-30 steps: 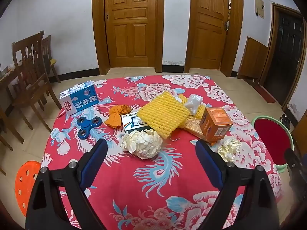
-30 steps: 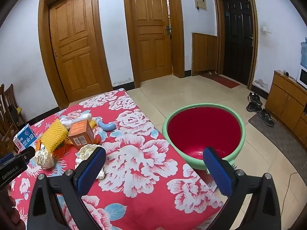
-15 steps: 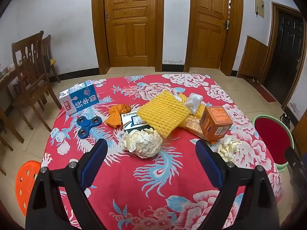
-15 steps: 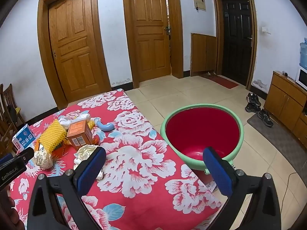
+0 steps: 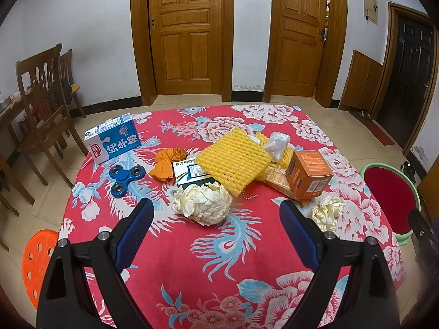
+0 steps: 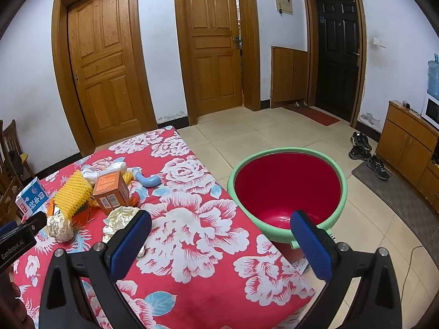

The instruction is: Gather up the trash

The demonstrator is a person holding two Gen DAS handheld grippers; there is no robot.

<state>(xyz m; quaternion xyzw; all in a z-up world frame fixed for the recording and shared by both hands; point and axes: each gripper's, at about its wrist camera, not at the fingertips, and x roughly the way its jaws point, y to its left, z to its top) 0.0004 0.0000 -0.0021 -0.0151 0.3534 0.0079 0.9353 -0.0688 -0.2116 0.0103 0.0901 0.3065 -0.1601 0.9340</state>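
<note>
Blue pads on my left gripper (image 5: 215,219) stand wide apart, holding nothing, above the red floral cloth (image 5: 175,249). Just ahead, between its fingers, lies a big paper wad (image 5: 202,203); a smaller wad (image 5: 328,211) sits off the right finger. Beyond them: yellow foam net (image 5: 233,163), orange box (image 5: 308,173), spinner (image 5: 126,176), milk carton (image 5: 113,139). My right gripper (image 6: 219,227) is likewise spread and empty; a wad (image 6: 120,219) touches its left fingertip, and the red basin (image 6: 288,189) stands on the floor ahead right.
</note>
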